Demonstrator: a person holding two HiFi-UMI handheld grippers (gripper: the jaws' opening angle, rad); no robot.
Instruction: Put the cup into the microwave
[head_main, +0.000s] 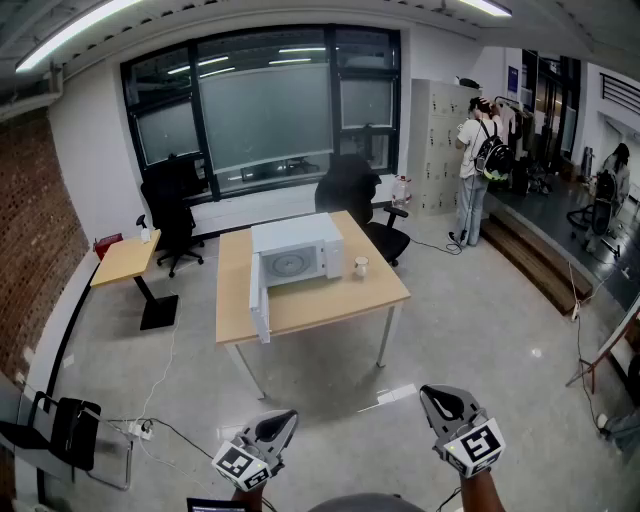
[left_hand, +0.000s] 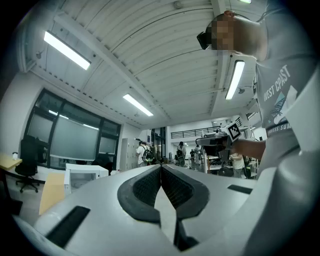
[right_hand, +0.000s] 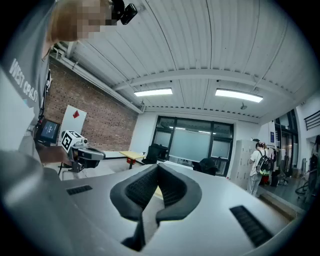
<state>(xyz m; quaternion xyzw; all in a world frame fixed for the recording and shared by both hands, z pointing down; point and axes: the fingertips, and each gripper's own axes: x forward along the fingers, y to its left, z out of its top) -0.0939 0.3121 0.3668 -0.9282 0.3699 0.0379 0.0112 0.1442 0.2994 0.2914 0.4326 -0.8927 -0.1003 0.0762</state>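
Left tool (left_hand: 161, 170) and right tool (right_hand: 157, 169) both pinched closed, empty. Cup (head_main: 361, 266) looks light, thin-walled, crushable: grip mid-wall, gently.

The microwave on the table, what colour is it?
The microwave is white, with a greyish window in front. The head view shows it best.

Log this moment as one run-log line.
cup: on table beside microwave | microwave door: open | left gripper: shut, empty | right gripper: shut, empty
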